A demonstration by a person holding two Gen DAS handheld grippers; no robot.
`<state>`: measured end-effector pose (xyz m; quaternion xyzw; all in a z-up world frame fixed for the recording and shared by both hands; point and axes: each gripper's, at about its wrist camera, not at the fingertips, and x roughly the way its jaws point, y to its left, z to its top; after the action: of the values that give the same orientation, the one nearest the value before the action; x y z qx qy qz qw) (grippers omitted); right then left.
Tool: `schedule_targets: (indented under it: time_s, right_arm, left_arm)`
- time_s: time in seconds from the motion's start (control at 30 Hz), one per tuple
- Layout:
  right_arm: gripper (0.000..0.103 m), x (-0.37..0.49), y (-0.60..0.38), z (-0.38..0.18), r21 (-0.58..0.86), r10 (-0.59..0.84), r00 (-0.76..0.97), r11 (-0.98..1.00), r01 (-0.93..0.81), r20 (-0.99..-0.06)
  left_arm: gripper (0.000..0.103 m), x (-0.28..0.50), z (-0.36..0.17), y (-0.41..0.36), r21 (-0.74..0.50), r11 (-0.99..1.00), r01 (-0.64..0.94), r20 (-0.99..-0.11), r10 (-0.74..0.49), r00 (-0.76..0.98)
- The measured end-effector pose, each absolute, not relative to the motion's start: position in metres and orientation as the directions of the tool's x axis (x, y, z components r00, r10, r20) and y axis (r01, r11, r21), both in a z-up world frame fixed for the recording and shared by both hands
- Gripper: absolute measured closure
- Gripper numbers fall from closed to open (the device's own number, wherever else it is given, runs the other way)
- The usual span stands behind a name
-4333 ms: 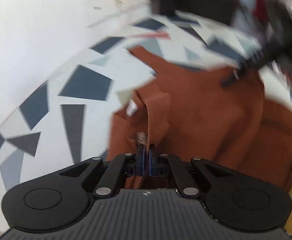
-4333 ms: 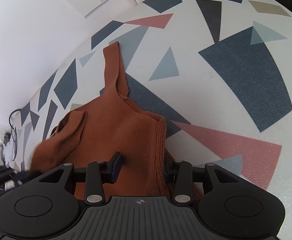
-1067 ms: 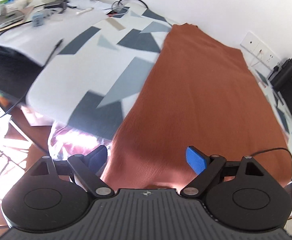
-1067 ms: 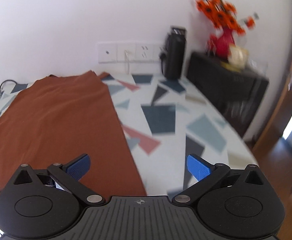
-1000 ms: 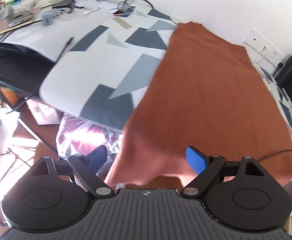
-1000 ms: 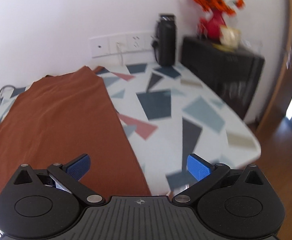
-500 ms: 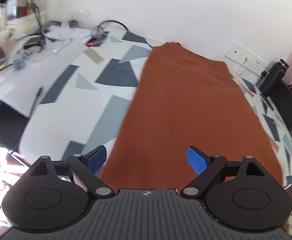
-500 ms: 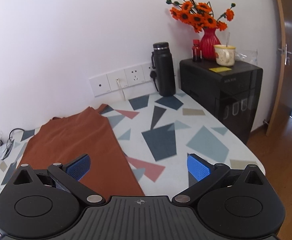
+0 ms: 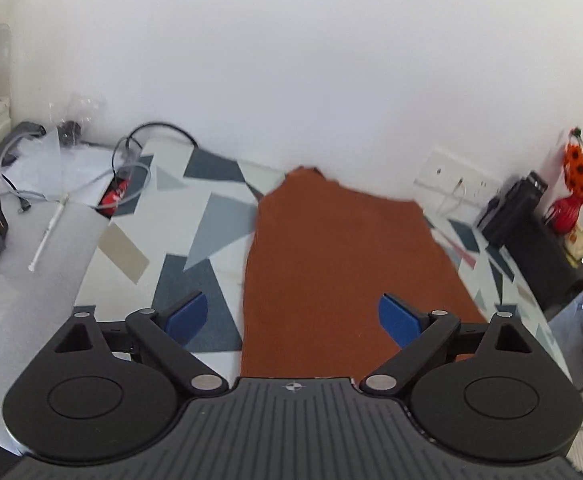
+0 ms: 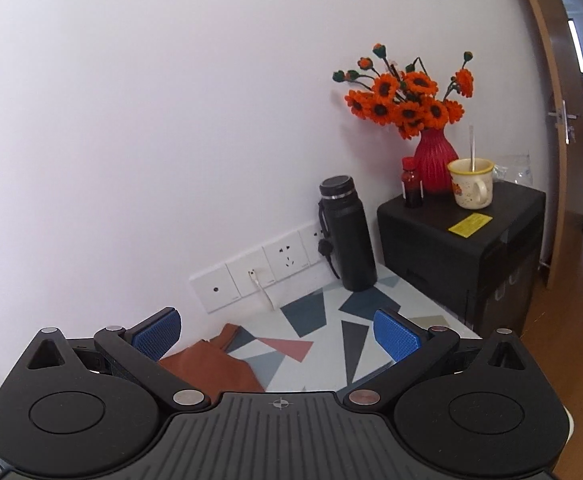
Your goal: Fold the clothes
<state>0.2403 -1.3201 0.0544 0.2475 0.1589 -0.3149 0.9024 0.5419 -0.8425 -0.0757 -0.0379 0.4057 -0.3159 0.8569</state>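
A rust-brown knitted garment (image 9: 347,272) lies spread flat and long on the patterned table (image 9: 195,248), running from the near edge to the wall. My left gripper (image 9: 293,316) hovers above its near end, jaws wide and still opening, with nothing between the blue pads (image 9: 187,312). In the right wrist view only the garment's far corner with a strap (image 10: 215,364) shows below my right gripper (image 10: 277,336), which is raised, open and empty, facing the wall.
A black flask (image 10: 349,236) stands by the wall sockets (image 10: 259,272). A black cabinet (image 10: 463,252) at the right carries a red vase of orange flowers (image 10: 431,160), a small bottle and a mug (image 10: 471,182). Cables (image 9: 127,184), a pen and boxes lie at the table's left end.
Both grippers have risen and tilted up away from the garment. The cloth, seen hanging over the table edge a second ago, now lies flat. The right view now faces the wall.
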Motion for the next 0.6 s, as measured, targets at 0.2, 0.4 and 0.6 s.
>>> schedule_targets:
  time_s: [0.2,0.4,0.6]
  right_arm:
    - [0.001,0.275,-1.302,-0.028,0.296,-0.463,0.671,0.648,0.702,-0.579]
    - [0.001,0.287,-1.287,-0.093,0.294,-0.442,0.578,0.558,0.776,-0.685]
    - [0.001,0.305,-1.267,-0.118,0.255,-0.417,0.537,0.563,0.786,-0.733]
  left_arm:
    - [0.009,0.535,-0.149,-0.846,-0.354,0.794,0.495,-0.765,-0.55,0.336]
    - [0.009,0.533,-0.166,-0.848,-0.317,0.805,0.501,-0.802,-0.51,0.312]
    - [0.009,0.544,-0.17,-0.859,-0.255,0.81,0.528,-0.825,-0.467,0.318]
